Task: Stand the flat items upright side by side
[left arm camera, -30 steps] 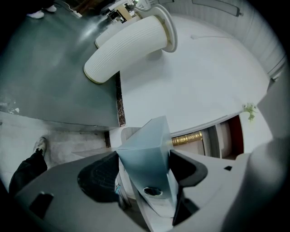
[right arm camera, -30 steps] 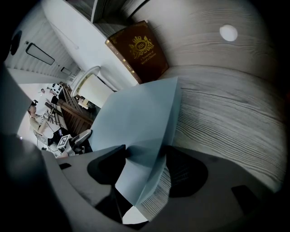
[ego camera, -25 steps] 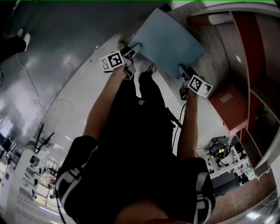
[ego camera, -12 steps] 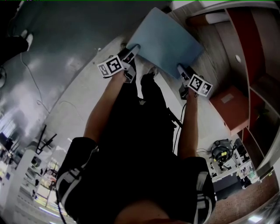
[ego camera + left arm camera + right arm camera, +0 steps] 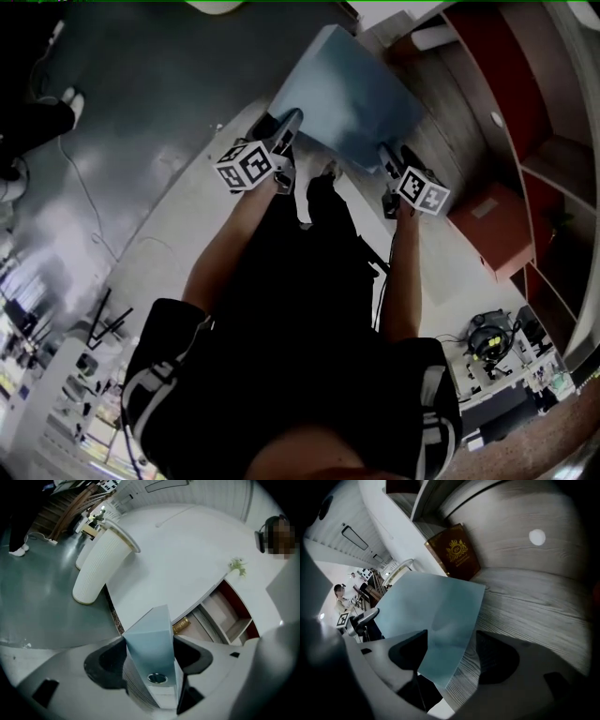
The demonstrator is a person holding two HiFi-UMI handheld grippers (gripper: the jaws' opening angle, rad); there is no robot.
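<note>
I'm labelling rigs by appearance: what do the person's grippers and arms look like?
The left gripper and right gripper have pale grey bodies with black jaw pads, and each carries a white cube printed with black square markers. The person wears a black short-sleeved shirt with white stripes at the sleeve ends; forearms are bare.

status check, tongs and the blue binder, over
Left tongs just closed further, clamped on blue binder at spine. Right tongs just opened wider, binder edge between, not gripped. Brown book ahead on wood shelf.
</note>
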